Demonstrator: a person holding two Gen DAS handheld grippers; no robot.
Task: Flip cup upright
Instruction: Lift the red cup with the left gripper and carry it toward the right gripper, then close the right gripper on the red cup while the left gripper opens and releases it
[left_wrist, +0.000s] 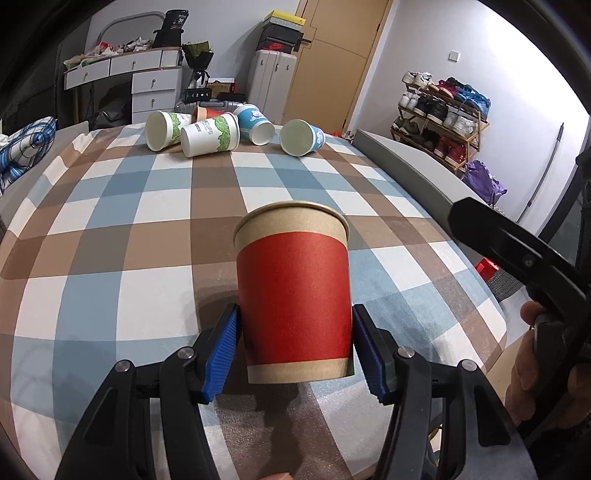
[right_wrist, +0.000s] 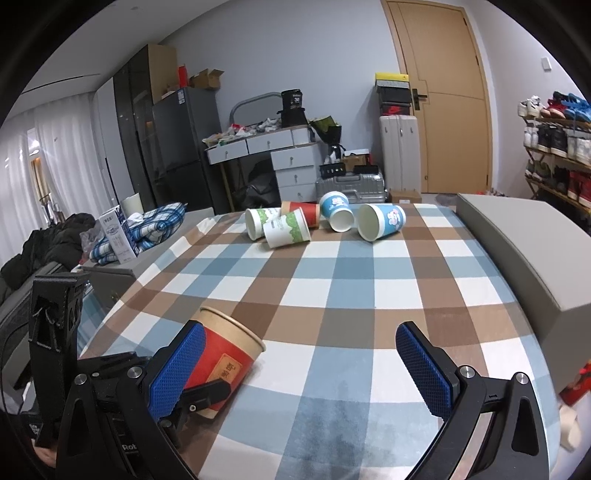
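A red and kraft paper cup stands mouth up between the blue pads of my left gripper, near the front of the checked table. The pads sit close against its sides, gripping it. In the right wrist view the same cup shows at lower left, leaning in the left gripper's fingers. My right gripper is open wide and empty above the checked cloth. Several cups lie on their sides at the far end: green-print cups, blue cups and another red cup.
A grey box lies along the table's right edge. A folded plaid cloth and a carton sit at the left. Behind the table are a white dresser, suitcases, a door and a shoe rack.
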